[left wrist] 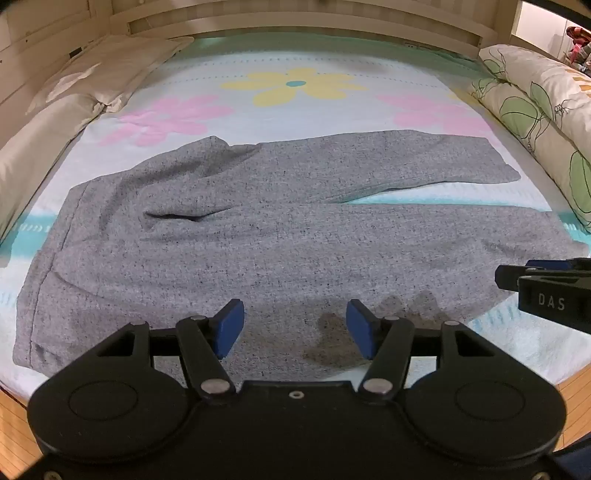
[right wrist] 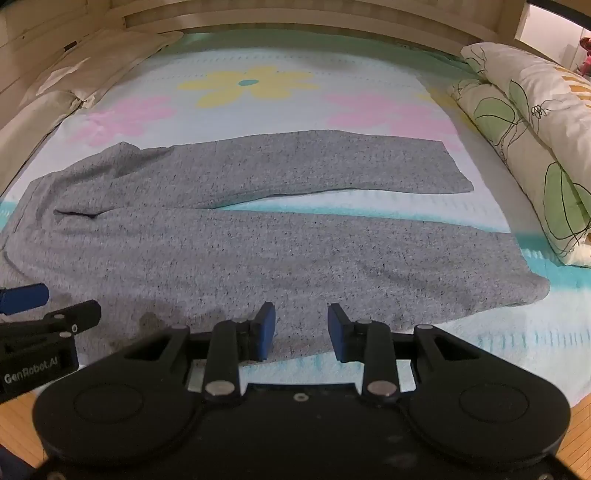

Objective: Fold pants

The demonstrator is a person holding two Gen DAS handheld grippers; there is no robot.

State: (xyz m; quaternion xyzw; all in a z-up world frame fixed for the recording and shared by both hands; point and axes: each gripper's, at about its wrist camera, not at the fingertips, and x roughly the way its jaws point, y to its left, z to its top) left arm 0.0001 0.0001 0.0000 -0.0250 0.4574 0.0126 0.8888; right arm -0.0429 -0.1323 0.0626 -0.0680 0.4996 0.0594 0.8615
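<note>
Grey speckled pants (left wrist: 266, 236) lie spread flat across the bed, waistband to the left, two legs reaching right with a gap between them. They fill the middle of the right wrist view too (right wrist: 258, 240). My left gripper (left wrist: 295, 328) is open and empty, just above the near edge of the pants around the thigh. My right gripper (right wrist: 301, 330) is open and empty, over the near edge of the near leg. The right gripper shows at the right edge of the left wrist view (left wrist: 546, 291); the left gripper shows at the left edge of the right wrist view (right wrist: 40, 317).
The bed has a pale sheet (left wrist: 295, 88) with yellow and pink flowers. A leaf-patterned pillow (left wrist: 546, 110) lies along the right side, cream pillows (left wrist: 85, 85) along the left. A wooden headboard (left wrist: 295, 22) runs behind. Wooden floor (right wrist: 22, 424) shows below the bed's near edge.
</note>
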